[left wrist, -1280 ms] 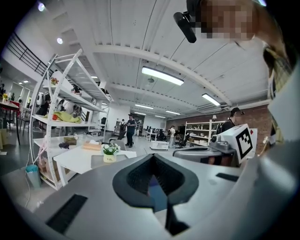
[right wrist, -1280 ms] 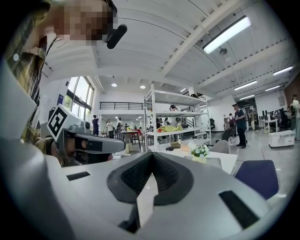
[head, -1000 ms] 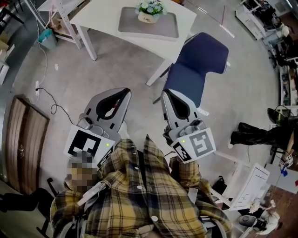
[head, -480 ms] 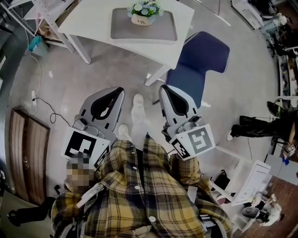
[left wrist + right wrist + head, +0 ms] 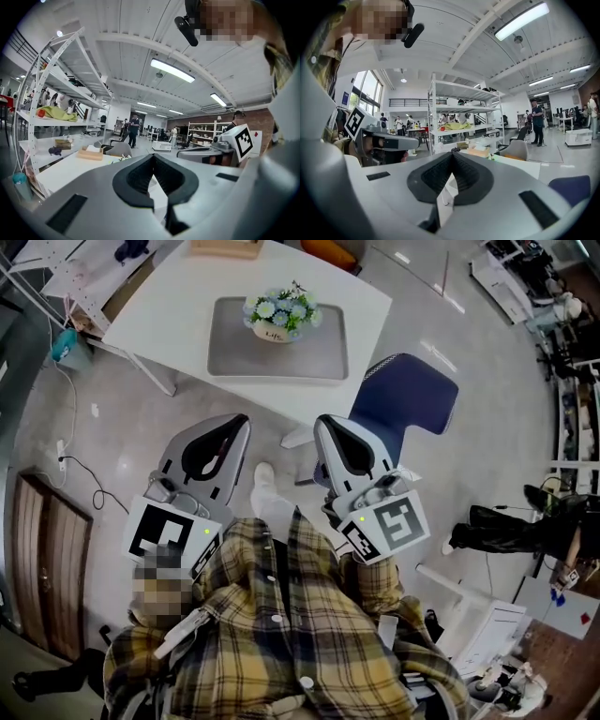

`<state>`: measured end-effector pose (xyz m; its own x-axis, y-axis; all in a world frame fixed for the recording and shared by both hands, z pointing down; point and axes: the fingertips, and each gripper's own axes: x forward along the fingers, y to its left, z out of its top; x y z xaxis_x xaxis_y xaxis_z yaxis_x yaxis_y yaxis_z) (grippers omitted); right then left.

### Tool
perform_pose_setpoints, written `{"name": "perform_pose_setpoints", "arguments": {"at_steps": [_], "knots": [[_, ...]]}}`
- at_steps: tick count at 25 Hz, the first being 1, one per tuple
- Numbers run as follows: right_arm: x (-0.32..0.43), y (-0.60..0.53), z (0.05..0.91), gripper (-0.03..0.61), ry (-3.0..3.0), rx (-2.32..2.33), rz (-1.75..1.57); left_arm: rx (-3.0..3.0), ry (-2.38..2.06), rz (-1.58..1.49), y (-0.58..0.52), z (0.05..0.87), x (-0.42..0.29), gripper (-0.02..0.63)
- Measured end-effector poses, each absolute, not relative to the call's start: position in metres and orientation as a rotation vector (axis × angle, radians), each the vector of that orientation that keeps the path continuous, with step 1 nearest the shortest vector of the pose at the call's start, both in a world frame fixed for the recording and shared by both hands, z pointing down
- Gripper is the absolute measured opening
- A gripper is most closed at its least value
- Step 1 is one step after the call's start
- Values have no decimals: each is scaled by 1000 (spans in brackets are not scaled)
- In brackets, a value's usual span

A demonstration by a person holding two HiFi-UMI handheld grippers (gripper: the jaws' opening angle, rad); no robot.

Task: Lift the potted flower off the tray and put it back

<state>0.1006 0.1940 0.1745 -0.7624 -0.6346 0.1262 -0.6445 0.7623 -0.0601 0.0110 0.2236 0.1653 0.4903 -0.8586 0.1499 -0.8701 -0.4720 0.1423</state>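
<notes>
The potted flower [image 5: 278, 317] is standing upright on the far half of the grey tray [image 5: 234, 357]. We are holding the left gripper [image 5: 238, 421] and right gripper [image 5: 322, 421] clenched and empty, well short of the tray's near edge. We are judging the jaws should part early and take the pot below its blooms. Both gripper views are showing almost nothing of the pot.

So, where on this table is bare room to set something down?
The tray is bare in front of the potted flower. The white table is bare left of the tray and right of it. Crowded only at the far edge, by the wooden box.
</notes>
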Motion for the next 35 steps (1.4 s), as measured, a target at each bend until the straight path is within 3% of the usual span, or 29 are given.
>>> {"name": "perform_pose_setpoints", "arguments": {"at_steps": [12, 35], "knots": [[123, 80, 174, -2, -2895, 952, 165, 2503, -1582, 90, 113, 164, 30, 6], [30, -91, 192, -2, -2745, 1287, 270, 2672, -1232, 166, -80, 176, -60, 6]]}}
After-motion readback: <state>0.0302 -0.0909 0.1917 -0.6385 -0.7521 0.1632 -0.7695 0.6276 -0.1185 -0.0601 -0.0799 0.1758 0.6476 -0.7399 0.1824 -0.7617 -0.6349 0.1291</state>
